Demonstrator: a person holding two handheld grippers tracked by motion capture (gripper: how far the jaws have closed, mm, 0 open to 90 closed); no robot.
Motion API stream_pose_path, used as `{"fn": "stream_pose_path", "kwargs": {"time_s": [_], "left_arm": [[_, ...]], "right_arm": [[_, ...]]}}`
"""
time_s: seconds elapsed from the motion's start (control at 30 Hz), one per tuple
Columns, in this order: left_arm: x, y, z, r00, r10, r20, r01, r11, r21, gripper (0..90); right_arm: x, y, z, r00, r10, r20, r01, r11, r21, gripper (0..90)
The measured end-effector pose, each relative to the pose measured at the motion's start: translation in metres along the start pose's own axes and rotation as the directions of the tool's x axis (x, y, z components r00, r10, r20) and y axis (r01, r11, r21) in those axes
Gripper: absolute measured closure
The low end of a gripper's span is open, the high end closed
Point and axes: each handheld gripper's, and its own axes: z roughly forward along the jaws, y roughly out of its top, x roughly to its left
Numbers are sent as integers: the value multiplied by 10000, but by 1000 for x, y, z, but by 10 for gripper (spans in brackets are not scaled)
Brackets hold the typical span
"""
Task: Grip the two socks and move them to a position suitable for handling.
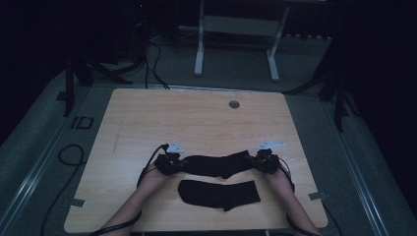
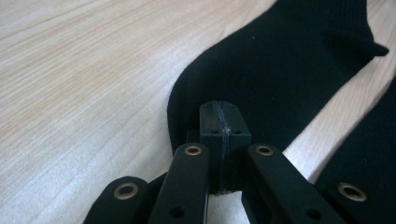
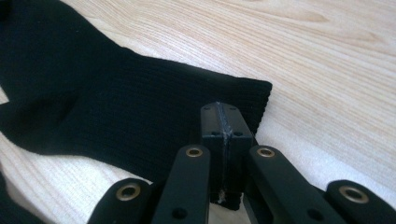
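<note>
Ribbed black knit sock [image 1: 216,164] flat; smooth woodgrain table [image 1: 196,123].

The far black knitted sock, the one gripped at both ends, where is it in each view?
High view: far black knitted sock, centre, between the grippers.
Left gripper view: upper right, toe at the jaws.
Right gripper view: upper left, cuff at the jaws.
Shared landmark: pale wooden table.

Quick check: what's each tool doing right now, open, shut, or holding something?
Left tool: shut on the toe end of the far sock.
Right tool: shut on the same sock's cuff end.
</note>
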Motion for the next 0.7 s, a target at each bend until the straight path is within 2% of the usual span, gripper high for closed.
{"fn": "stream_pose_path", "kwargs": {"time_s": [0.27,0.37,0.5,0.6,0.7], "left_arm": [[1,3,2,9999,48,-102,-47,10000,44,897],[2,3,2,9999,-105,-56,105,9999,3,897],[2,4,1,9998,-170,136,172,9998,-133,887],[0,6,-7,9975,-351,608,383,9979,-531,753],[-5,9,-18,9972,-137,730,199,9962,-842,633]], "right_arm": [[8,-10,-6,9999,-105,11,105,9999,-131,872],[10,-12,-7,9999,-109,27,109,9997,-205,859],[9,-9,-7,9997,86,-210,-89,9999,-123,758],[11,-5,-9,9997,-48,-233,44,9999,-142,669],[14,0,-15,9982,-385,-469,375,9991,-214,547]]}}
